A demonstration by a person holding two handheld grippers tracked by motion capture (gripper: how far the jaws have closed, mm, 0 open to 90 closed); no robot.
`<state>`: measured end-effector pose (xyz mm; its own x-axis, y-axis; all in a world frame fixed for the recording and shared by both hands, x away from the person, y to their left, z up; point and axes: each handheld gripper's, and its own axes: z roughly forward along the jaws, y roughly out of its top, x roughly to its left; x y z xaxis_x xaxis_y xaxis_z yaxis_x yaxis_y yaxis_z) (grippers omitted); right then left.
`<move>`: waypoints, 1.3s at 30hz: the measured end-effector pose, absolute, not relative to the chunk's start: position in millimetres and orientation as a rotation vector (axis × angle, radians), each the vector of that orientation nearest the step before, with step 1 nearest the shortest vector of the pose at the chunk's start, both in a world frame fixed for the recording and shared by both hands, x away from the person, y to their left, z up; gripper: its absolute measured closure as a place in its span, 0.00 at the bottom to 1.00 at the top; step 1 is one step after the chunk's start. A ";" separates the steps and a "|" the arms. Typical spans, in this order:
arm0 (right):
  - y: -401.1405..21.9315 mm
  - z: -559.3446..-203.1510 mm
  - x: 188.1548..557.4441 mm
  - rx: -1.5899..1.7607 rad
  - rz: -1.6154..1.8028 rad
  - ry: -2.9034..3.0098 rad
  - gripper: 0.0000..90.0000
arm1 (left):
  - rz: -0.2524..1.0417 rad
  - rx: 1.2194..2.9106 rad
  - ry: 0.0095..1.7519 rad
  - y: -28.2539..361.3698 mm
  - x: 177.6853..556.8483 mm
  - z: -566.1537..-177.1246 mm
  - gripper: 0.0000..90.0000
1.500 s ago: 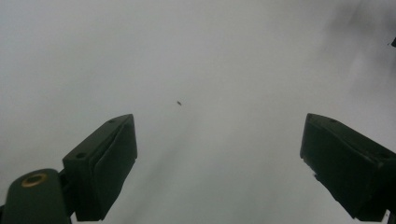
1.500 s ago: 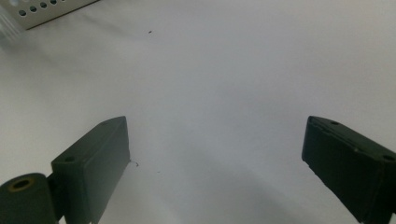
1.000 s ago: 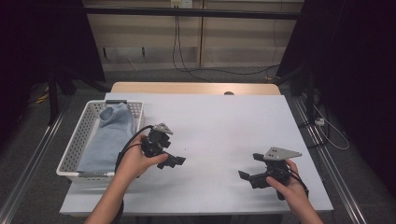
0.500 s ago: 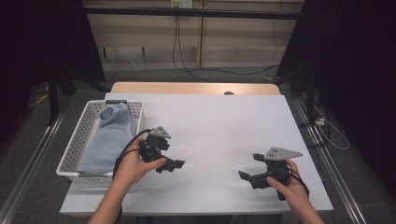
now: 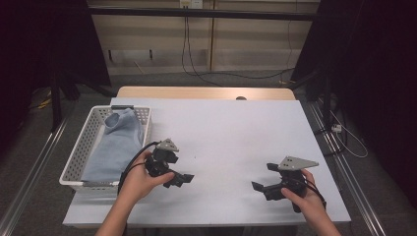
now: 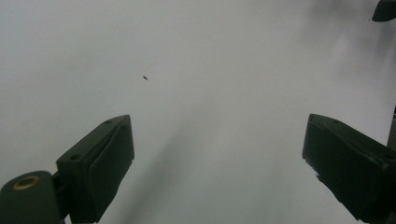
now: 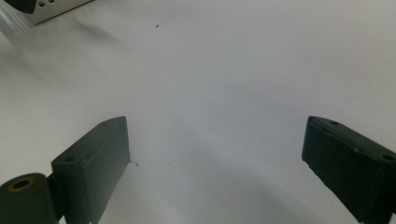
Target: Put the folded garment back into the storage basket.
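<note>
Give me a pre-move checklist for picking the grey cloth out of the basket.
1. Left tongs open: ok, jaws wide apart with nothing between them in the left gripper view.
2. Right tongs open: ok, jaws apart and nothing held.
3. Cloth in the basket: ok, it lies along the basket's length.
4. Left tongs aimed at the cloth: not ok, they point across the bare table, away from the basket.
5. Path from left tongs to the basket: ok, nothing lies between them.
6. Cloth free of snags on the basket mesh: cannot tell.
</note>
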<state>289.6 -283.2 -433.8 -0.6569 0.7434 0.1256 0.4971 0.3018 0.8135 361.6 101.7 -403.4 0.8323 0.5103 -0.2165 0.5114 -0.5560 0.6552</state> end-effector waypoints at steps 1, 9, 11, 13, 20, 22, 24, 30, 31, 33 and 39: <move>-284.1 -433.6 289.0 1.134 1.281 2.297 0.08 | -0.002 2.267 0.744 102.5 360.2 -405.4 0.10; -284.9 -436.2 288.0 1.141 1.276 2.302 0.08 | -0.013 2.262 0.738 103.9 356.6 -408.0 0.10; -285.0 -436.4 287.7 1.143 1.283 2.299 0.08 | -0.010 2.256 0.741 104.9 355.9 -408.1 0.10; -285.6 -436.3 287.4 1.139 1.292 2.293 0.08 | -0.008 2.249 0.741 105.9 355.3 -407.8 0.10; -287.9 -436.9 286.7 1.145 1.298 2.285 0.08 | -0.009 2.237 0.750 111.0 354.1 -411.4 0.10; -288.1 -437.8 286.6 1.142 1.295 2.287 0.08 | -0.003 2.239 0.753 112.4 353.0 -412.8 0.10; -288.5 -438.4 286.6 1.141 1.293 2.288 0.08 | -0.010 2.241 0.751 113.8 351.7 -414.0 0.10; -287.7 -438.8 285.4 1.130 1.281 2.291 0.08 | -0.007 2.242 0.760 119.0 349.7 -416.6 0.10; -287.7 -438.8 285.4 1.130 1.281 2.291 0.08 | -0.007 2.242 0.760 119.0 349.7 -416.6 0.10; -287.6 -438.9 284.9 1.130 1.280 2.291 0.08 | -0.011 2.245 0.753 120.1 348.8 -417.1 0.10; -286.4 -438.3 284.6 1.129 1.283 2.288 0.08 | -0.002 2.236 0.759 125.5 347.6 -416.1 0.09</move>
